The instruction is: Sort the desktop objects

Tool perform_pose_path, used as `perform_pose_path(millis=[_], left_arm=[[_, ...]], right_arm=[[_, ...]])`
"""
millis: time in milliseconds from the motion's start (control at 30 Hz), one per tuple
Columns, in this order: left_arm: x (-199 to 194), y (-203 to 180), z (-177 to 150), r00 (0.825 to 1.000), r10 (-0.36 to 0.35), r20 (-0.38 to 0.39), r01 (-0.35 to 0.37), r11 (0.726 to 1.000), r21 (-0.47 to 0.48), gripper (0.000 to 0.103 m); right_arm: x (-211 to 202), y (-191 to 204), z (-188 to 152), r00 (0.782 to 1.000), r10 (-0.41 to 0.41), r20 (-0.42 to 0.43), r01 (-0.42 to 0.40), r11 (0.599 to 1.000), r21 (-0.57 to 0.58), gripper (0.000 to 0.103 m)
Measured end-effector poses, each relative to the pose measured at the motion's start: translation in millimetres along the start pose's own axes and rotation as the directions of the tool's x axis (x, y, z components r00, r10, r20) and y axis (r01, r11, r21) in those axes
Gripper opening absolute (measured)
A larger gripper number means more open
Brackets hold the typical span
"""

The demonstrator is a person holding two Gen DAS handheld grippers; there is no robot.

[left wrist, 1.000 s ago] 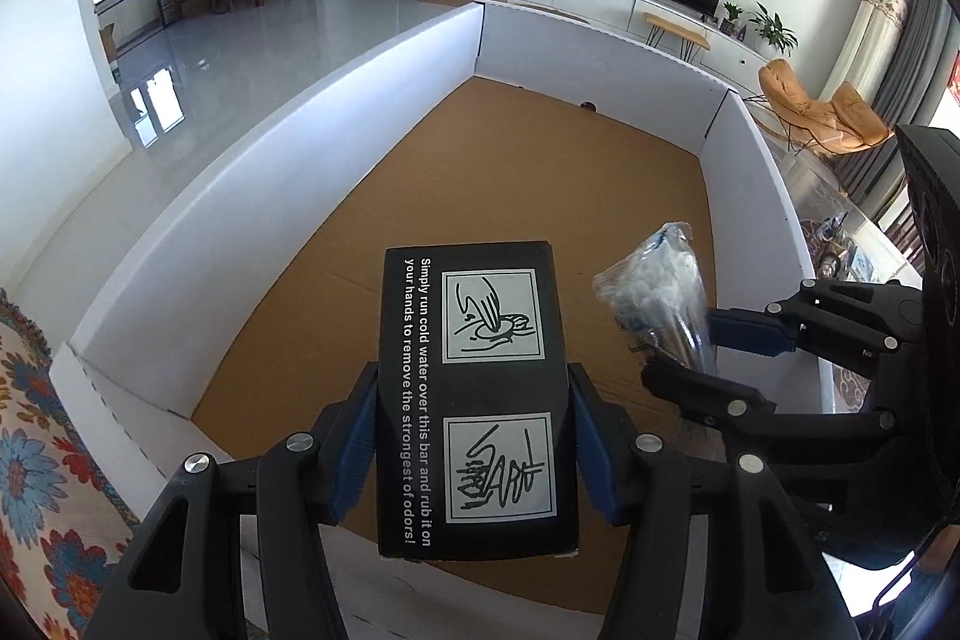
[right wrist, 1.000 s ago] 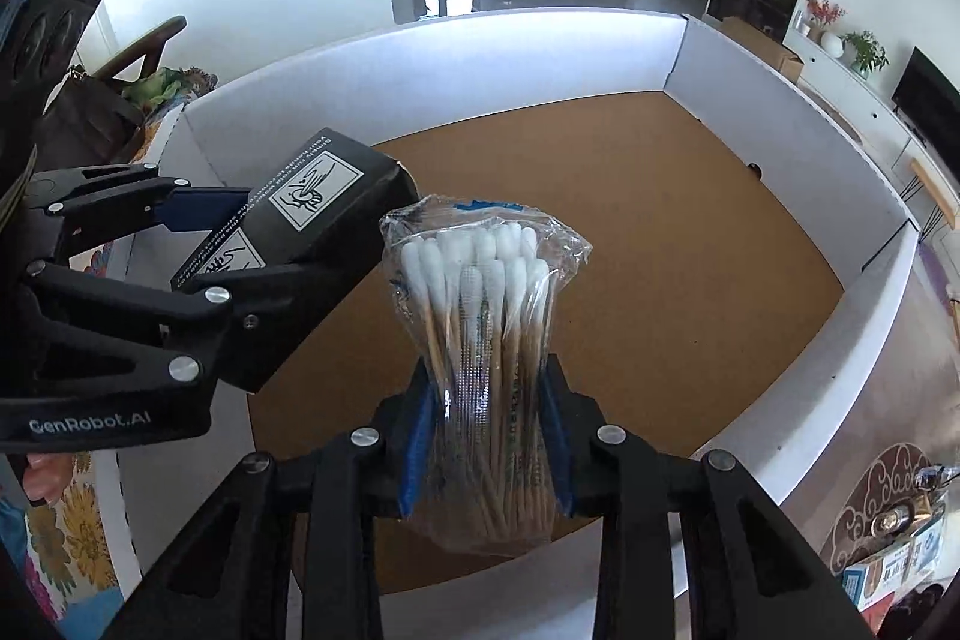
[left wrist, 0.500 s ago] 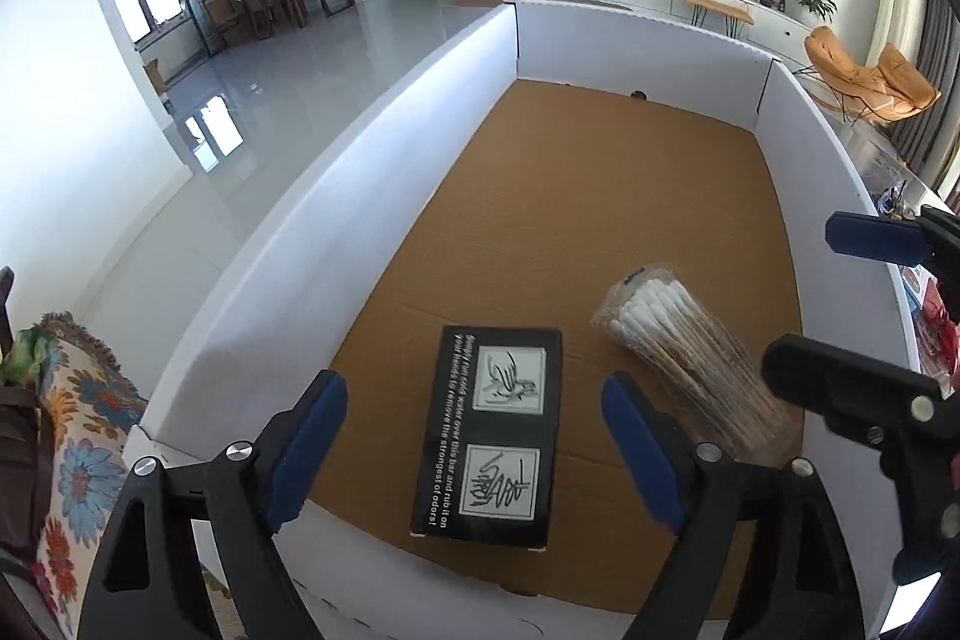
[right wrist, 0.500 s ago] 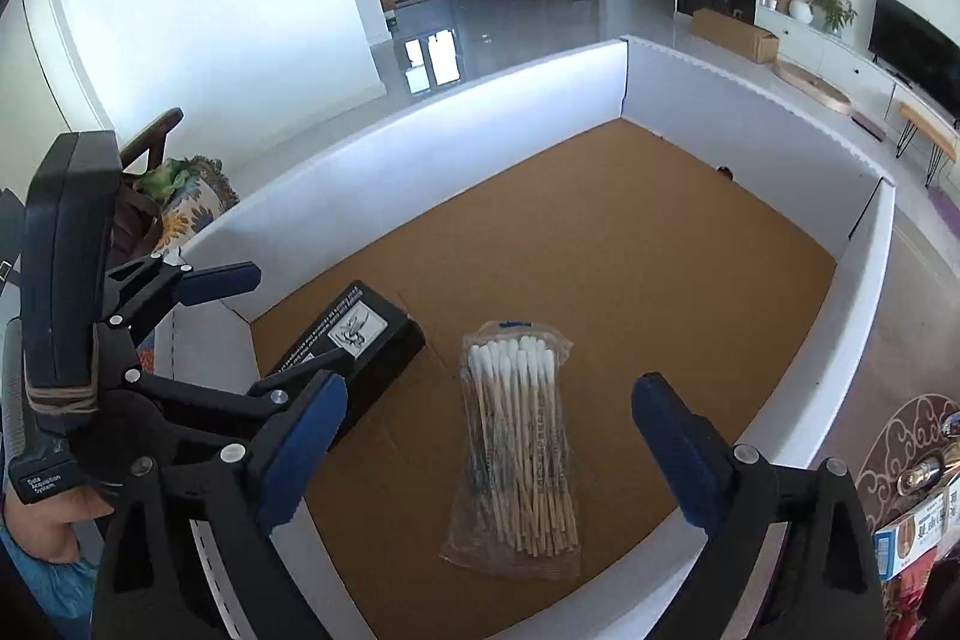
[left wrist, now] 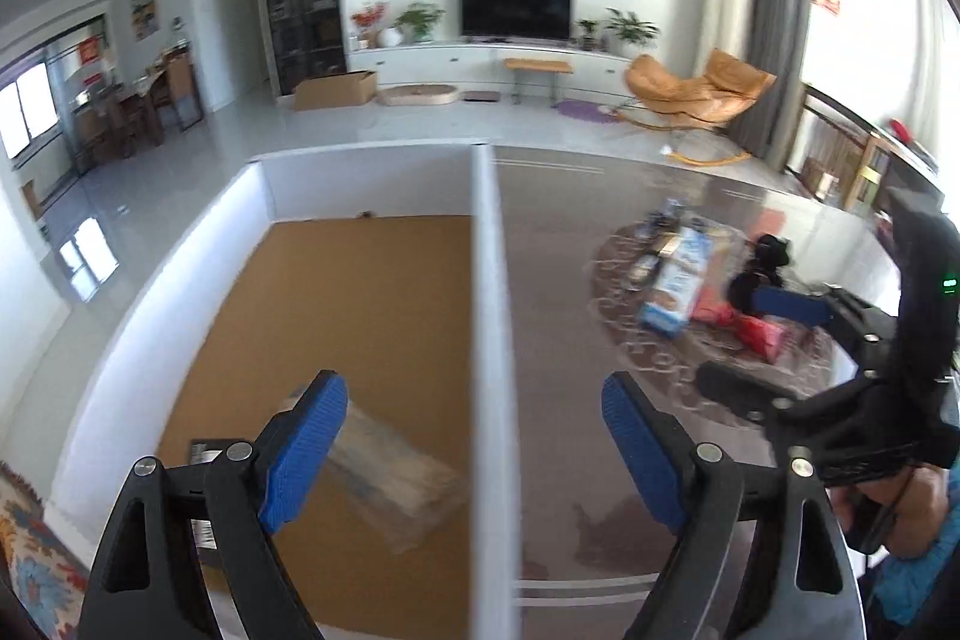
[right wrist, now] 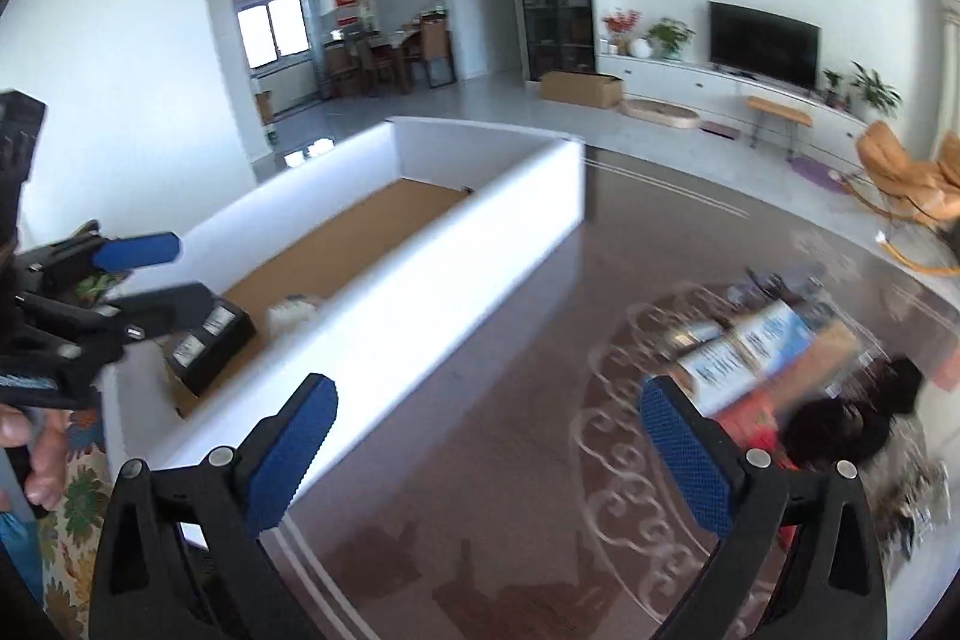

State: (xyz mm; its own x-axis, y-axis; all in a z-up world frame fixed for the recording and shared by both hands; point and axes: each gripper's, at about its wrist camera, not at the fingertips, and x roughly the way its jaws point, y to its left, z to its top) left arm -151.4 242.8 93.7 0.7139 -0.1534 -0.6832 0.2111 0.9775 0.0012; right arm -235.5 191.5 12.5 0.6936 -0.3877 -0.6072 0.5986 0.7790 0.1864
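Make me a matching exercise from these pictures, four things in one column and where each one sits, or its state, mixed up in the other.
1. black box
2. cotton swab bag
3. blue and white carton
4. left gripper

A. among the pile on the dark table
B. open, holding nothing
C. in the tray's near corner
D. on the tray floor, beside its right wall

Pairs: 1-C, 2-D, 3-A, 4-B

Black grippers point(left wrist: 474, 454), blue-padded jaws

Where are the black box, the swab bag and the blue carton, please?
black box point(right wrist: 210, 346): right wrist view, its top face.
swab bag point(left wrist: 390, 478): left wrist view, the bag's middle.
blue carton point(left wrist: 675, 280): left wrist view, its printed front.
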Motion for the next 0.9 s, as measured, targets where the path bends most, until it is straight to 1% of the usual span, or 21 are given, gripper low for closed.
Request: perform_pose_path(millis=[33,67,100,133,200,267,367,400,467,533,600,667,733,767,833,867,900], left_arm=[[1,-27,-1,0.999,-0.051,-0.01,0.051,0.998,0.04,0.09],[5,-54,-6,0.995,-0.09,-0.031,0.092,0.993,0.076,0.099],[12,-80,-11,0.991,-0.115,-0.062,0.121,0.987,0.107,0.102],[25,-105,-17,0.988,-0.128,-0.092,0.139,0.981,0.135,0.103],[56,-147,-34,0.98,-0.12,-0.161,0.149,0.972,0.18,0.103],[88,-173,-51,0.971,-0.096,-0.219,0.141,0.97,0.199,0.103],[120,-197,-65,0.968,-0.07,-0.242,0.121,0.972,0.2,0.103],[128,-203,-68,0.967,-0.07,-0.244,0.119,0.974,0.194,0.103],[145,-212,-66,0.964,-0.052,-0.26,0.104,0.976,0.19,0.103],[156,-222,-62,0.967,-0.083,-0.242,0.126,0.978,0.167,0.103],[167,-231,-55,0.967,-0.109,-0.232,0.15,0.975,0.166,0.103],[179,-238,-46,0.967,-0.121,-0.226,0.16,0.973,0.164,0.103],[190,-241,-34,0.97,-0.123,-0.211,0.159,0.974,0.163,0.103],[196,-243,-29,0.97,-0.128,-0.205,0.163,0.973,0.164,0.103],[207,-247,-19,0.968,-0.142,-0.208,0.179,0.968,0.174,0.103],[211,-248,-14,0.967,-0.145,-0.209,0.184,0.967,0.177,0.103],[215,-248,-11,0.966,-0.147,-0.21,0.186,0.966,0.178,0.103]], right_arm=[[-6,-20,-18,0.998,-0.056,-0.023,0.057,0.998,0.031,0.102],[-11,-38,-34,0.993,-0.109,-0.051,0.112,0.992,0.057,0.102],[-17,-57,-51,0.983,-0.162,-0.083,0.169,0.982,0.086,0.102],[-24,-75,-66,0.972,-0.211,-0.101,0.223,0.967,0.125,0.102],[-39,-110,-96,0.943,-0.291,-0.16,0.319,0.929,0.186,0.102],[-56,-144,-124,0.923,-0.325,-0.204,0.37,0.895,0.249,0.102],[-76,-179,-152,0.89,-0.383,-0.248,0.444,0.853,0.275,0.102],[-81,-188,-156,0.884,-0.394,-0.251,0.456,0.845,0.279,0.102],[-88,-198,-162,0.882,-0.407,-0.239,0.464,0.837,0.291,0.102],[-92,-206,-167,0.879,-0.419,-0.227,0.472,0.828,0.302,0.102],[-90,-211,-172,0.874,-0.426,-0.233,0.482,0.818,0.313,0.102],[-88,-218,-174,0.876,-0.412,-0.253,0.479,0.808,0.343,0.102],[-88,-222,-173,0.883,-0.406,-0.236,0.467,0.809,0.358,0.102],[-88,-224,-173,0.882,-0.404,-0.243,0.468,0.806,0.361,0.103],[-83,-224,-173,0.87,-0.417,-0.263,0.488,0.801,0.346,0.103],[-80,-221,-172,0.857,-0.434,-0.279,0.509,0.798,0.323,0.103],[-79,-220,-171,0.858,-0.433,-0.278,0.507,0.802,0.315,0.103]])
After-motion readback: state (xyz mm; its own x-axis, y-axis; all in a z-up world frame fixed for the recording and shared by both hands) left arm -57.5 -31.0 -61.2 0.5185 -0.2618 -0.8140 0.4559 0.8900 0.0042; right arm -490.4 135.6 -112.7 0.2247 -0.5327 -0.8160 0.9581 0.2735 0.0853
